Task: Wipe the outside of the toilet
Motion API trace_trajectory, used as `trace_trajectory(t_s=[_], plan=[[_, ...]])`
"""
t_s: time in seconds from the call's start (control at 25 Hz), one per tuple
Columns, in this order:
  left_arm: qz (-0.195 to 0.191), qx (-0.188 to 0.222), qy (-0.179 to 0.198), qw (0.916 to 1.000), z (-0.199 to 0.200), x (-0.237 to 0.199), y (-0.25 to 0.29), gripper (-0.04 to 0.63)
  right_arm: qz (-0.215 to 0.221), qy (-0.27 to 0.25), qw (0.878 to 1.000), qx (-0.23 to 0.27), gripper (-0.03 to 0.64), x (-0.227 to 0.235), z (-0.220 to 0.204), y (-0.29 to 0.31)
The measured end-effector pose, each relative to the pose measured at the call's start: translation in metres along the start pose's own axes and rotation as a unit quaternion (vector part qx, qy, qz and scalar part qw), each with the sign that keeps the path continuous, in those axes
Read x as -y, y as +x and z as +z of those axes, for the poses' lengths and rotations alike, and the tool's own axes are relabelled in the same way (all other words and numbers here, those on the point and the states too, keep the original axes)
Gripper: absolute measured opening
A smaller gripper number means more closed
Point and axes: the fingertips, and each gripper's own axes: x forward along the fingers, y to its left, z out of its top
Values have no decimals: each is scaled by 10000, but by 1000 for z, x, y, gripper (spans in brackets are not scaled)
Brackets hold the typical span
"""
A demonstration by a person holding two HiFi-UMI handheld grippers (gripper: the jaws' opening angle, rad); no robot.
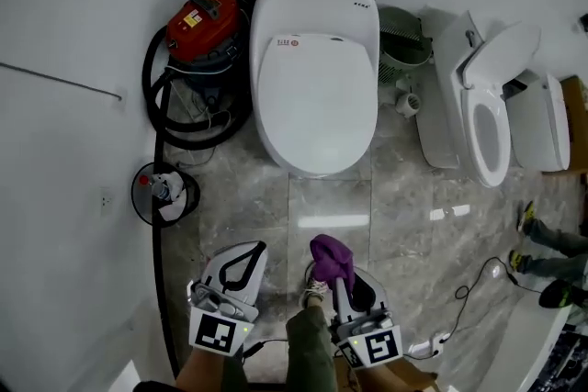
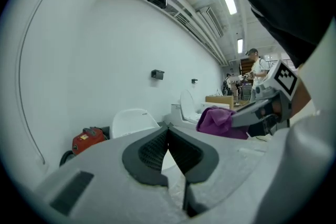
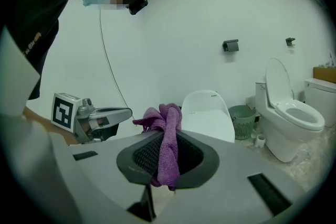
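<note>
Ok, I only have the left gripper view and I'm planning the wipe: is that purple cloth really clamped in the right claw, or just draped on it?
Observer: Clamped. The right gripper view shows the right claw shut on the purple cloth, which hangs down between its pads.
Operator: What lies between me and the toilet?
Observer: Only marble floor. In the head view the closed toilet sits straight ahead.
Operator: Anything on its far side to avoid?
Observer: A green basket stands between it and a second toilet.
</note>
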Motion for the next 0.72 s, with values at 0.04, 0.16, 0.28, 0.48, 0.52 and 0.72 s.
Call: trace_trajectory(t_s=[0.04, 0.16, 0.28, 0.48, 0.52, 0.72], plan=[[43, -35, -22, 10000, 12, -5, -6, 3, 44, -13, 9999, 120, 41, -6, 17, 0], [105, -119, 4, 9999, 51, -14, -26, 3, 33, -53, 9994, 346, 41, -20, 65, -8], [102, -15, 154, 9998, 94, -22, -45, 3, -9, -48, 9981, 616, 41, -34, 111, -18], [203, -71, -51, 9998, 143, -34, -77, 3, -176, 12, 9979, 621, 41, -56, 151, -37], [226, -35, -52, 9997, 153, -35, -82, 3, -175, -45, 9982, 571, 41, -61, 155, -42], [226, 142, -113, 9996, 199, -39, -109, 3, -212, -262, 9984, 448, 41, -84, 182, -59]])
